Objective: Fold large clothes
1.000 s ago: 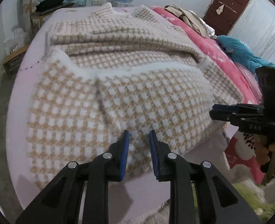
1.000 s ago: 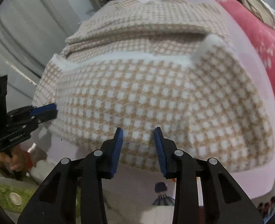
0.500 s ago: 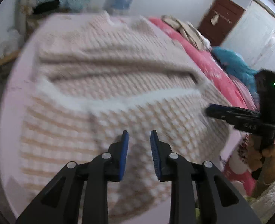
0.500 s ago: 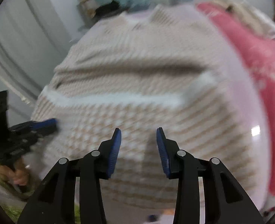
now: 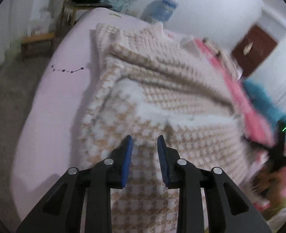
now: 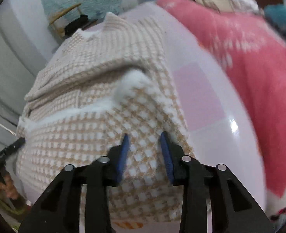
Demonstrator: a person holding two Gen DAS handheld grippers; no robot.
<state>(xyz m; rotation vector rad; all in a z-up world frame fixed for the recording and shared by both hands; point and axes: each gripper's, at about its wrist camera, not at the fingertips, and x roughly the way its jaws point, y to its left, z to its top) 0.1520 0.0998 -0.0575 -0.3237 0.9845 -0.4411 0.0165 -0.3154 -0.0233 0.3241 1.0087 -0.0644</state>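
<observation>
Tan-and-white checked garment (image 5: 181, 101), lilac sheet (image 5: 51, 104), pink quilt (image 6: 259, 73).

The checked coat (image 6: 96, 136) is thick, nubbly woven cloth edged in white fleece. The lilac bedsheet (image 6: 211, 139) under it looks smooth with a slight sheen. At two o'clock, the pink quilt (image 6: 259, 73) is soft matt cloth.
</observation>
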